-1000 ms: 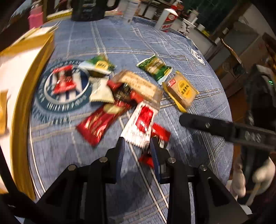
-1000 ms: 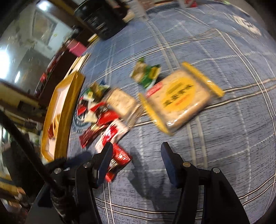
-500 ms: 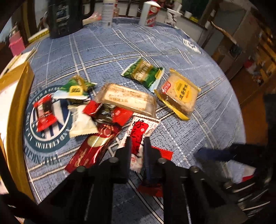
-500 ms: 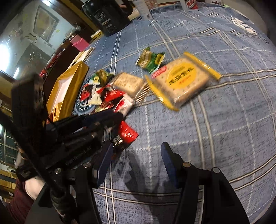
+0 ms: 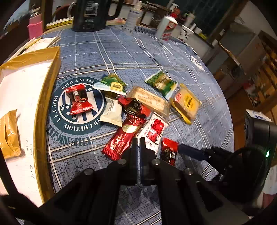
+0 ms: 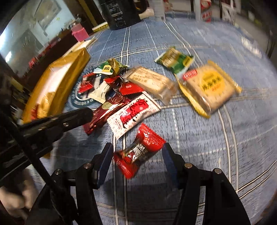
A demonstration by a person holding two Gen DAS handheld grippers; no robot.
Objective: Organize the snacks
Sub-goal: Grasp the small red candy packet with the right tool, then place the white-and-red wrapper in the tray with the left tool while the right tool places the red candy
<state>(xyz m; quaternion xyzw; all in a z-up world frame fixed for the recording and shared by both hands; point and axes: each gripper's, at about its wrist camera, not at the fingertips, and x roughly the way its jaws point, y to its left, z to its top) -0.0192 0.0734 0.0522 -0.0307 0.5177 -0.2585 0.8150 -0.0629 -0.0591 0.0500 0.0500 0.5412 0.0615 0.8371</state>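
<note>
Several snack packets lie in a loose pile on a blue checked tablecloth (image 5: pixel 121 52). My right gripper (image 6: pixel 137 152) is open, with its fingers on either side of a small red candy packet (image 6: pixel 138 154) that lies on the cloth. That packet also shows in the left wrist view (image 5: pixel 168 151). My left gripper (image 5: pixel 138 143) is shut and empty, just above the near edge of the pile by a long red bar (image 5: pixel 126 136) and a white-and-red sachet (image 5: pixel 154 131). A yellow cracker pack (image 6: pixel 209 86) lies at the right.
A gold-rimmed white box (image 5: pixel 20 97) stands at the left of the table. A black jug (image 5: pixel 90 13), a bottle and a carton (image 5: pixel 166 27) stand at the far edge. The table's right edge drops off to the floor.
My left gripper has closed and come to the near edge of the pile. My right gripper has moved in until the small red candy packet lies between its open fingers.
</note>
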